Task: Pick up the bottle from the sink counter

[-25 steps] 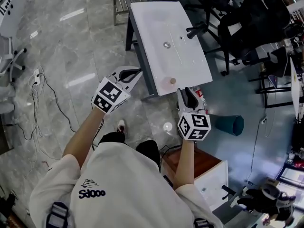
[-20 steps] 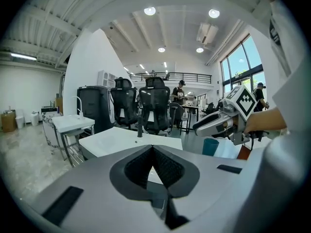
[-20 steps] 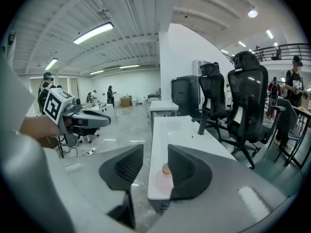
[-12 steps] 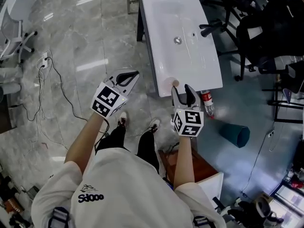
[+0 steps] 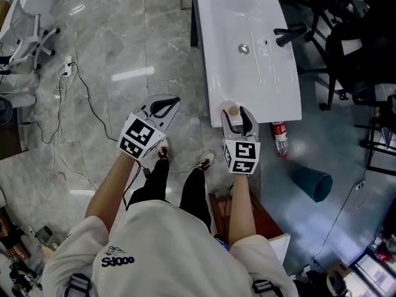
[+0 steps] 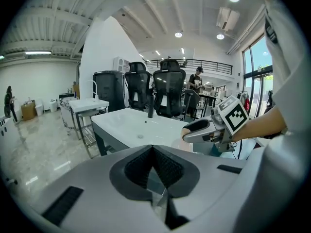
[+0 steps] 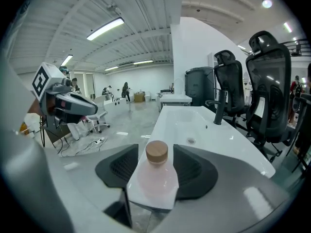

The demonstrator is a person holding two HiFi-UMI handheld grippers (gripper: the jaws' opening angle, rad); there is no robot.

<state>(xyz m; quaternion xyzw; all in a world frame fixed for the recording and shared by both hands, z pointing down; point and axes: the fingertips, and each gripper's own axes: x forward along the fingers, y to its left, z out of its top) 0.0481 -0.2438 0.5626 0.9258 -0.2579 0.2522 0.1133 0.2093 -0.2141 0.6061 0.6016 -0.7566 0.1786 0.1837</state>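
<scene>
A small pale pink bottle (image 5: 232,111) with a tan cap stands upright at the near corner of the white sink counter (image 5: 260,73). My right gripper (image 5: 237,112) reaches over that corner with one jaw on each side of the bottle. In the right gripper view the bottle (image 7: 156,176) fills the gap of the right gripper (image 7: 154,155). Its jaws are opening, and the pads stand a little off the bottle's sides. My left gripper (image 5: 168,104) hangs over the floor left of the counter, shut and empty; its pads meet in the left gripper view (image 6: 153,152).
A black faucet (image 5: 288,34) and a drain are on the counter's far half. On the floor right of the counter lie a red-labelled bottle (image 5: 280,135) and a teal bin (image 5: 313,183). Black chairs (image 5: 359,36) stand at the right, cables (image 5: 68,98) at the left.
My right gripper has moved forward onto the counter's near corner, and its jaws have widened around the bottle. The left gripper has stayed about where it was.
</scene>
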